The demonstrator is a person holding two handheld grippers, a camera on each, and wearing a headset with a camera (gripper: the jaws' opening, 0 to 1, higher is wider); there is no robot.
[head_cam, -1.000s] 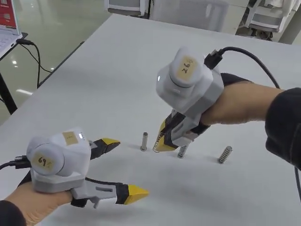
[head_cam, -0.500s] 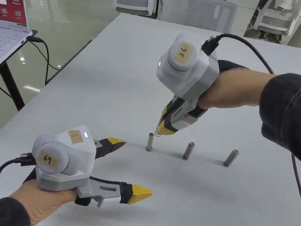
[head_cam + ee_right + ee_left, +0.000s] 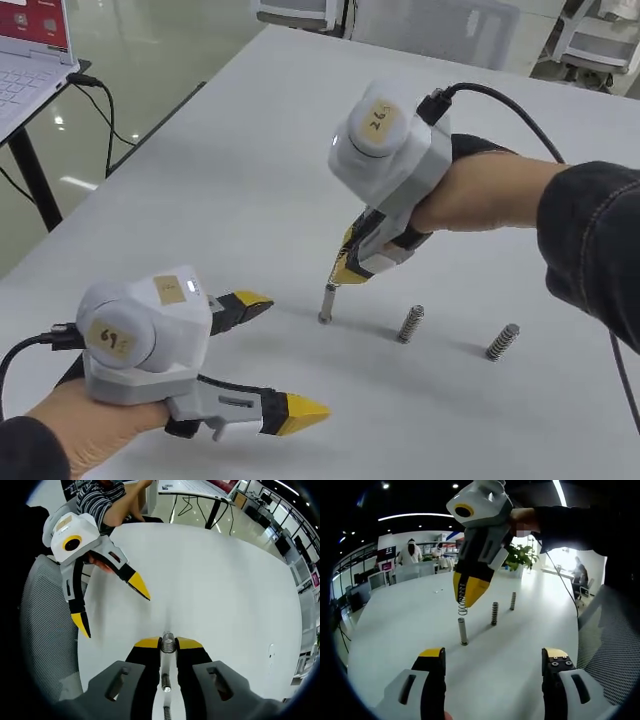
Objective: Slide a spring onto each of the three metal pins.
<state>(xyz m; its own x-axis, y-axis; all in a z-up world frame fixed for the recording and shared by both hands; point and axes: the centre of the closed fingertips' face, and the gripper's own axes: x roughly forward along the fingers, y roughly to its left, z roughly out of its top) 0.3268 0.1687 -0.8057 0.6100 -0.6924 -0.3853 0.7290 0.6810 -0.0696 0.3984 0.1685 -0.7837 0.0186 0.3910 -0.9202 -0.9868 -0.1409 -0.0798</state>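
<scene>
A bare metal pin (image 3: 327, 302) stands upright on the white table (image 3: 230, 180). My right gripper (image 3: 345, 272) hangs just above it, shut on a small spring (image 3: 462, 605) whose lower end dangles over the pin's top (image 3: 463, 631). The right gripper view looks straight down its closed jaws at the spring (image 3: 168, 644). To the right, two more pins wear springs (image 3: 410, 323) (image 3: 502, 342). My left gripper (image 3: 290, 355) rests low at the front left, open and holding nothing, aimed at the pins.
A laptop (image 3: 30, 50) sits on a side desk off the table's left edge, with a cable trailing down. Chairs stand at the far edge. A mesh chair (image 3: 45, 610) is beside the table near my left gripper.
My right gripper has lifted the spring from beside the bare pin to a spot over its top. The left gripper has stayed in place; the head camera has shifted a little.
</scene>
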